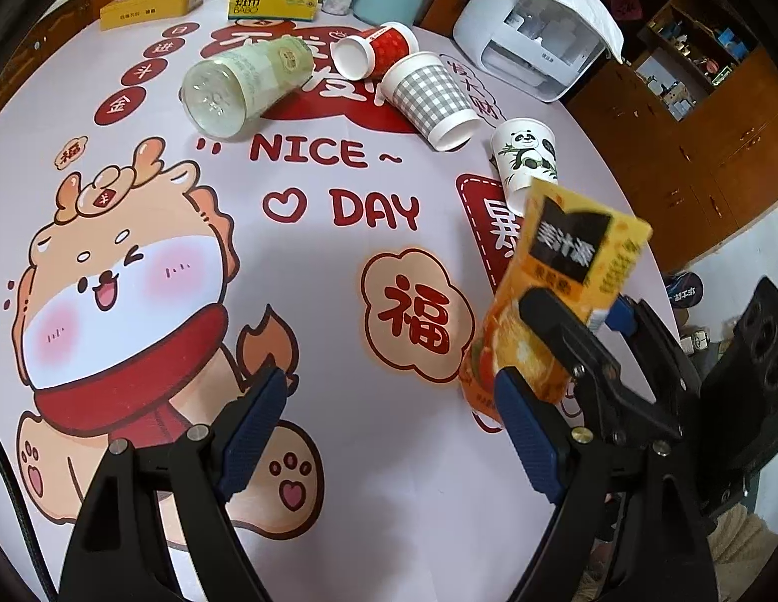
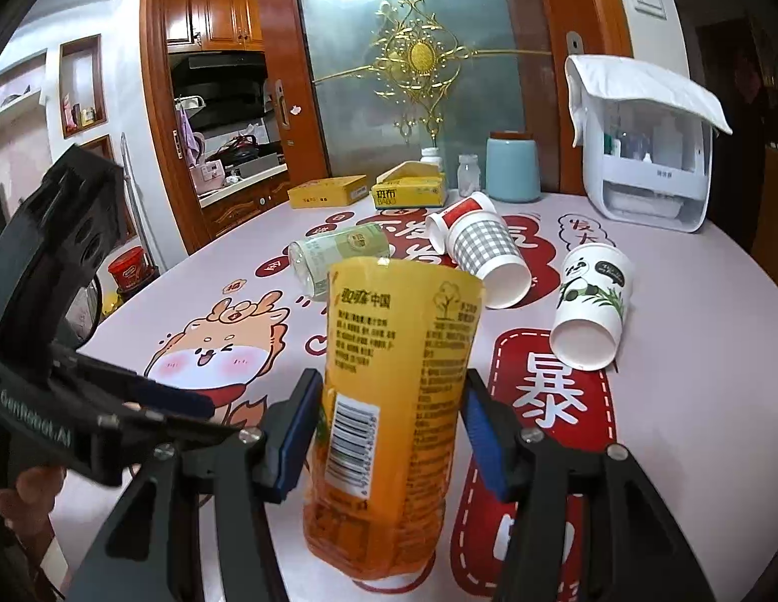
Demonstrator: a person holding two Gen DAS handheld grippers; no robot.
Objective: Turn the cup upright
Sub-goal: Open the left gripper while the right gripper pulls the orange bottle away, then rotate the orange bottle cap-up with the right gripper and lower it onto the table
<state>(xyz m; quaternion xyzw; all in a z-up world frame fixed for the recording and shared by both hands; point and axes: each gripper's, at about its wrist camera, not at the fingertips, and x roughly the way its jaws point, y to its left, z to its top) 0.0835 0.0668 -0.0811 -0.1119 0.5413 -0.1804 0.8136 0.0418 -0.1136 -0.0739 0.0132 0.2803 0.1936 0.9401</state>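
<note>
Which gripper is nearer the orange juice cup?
Right. The right gripper straddles the orange juice cup, a finger on each side. The left gripper hangs open beside it, over the tablecloth.

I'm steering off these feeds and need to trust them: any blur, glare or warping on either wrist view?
Left wrist view: the orange cup is motion-smeared at its top, the tablecloth print stays sharp, and fisheye bends the table edge. Right wrist view: the cup is crisp between the right claw pads, the door glass looks hazy, and the corners go dark.
</note>
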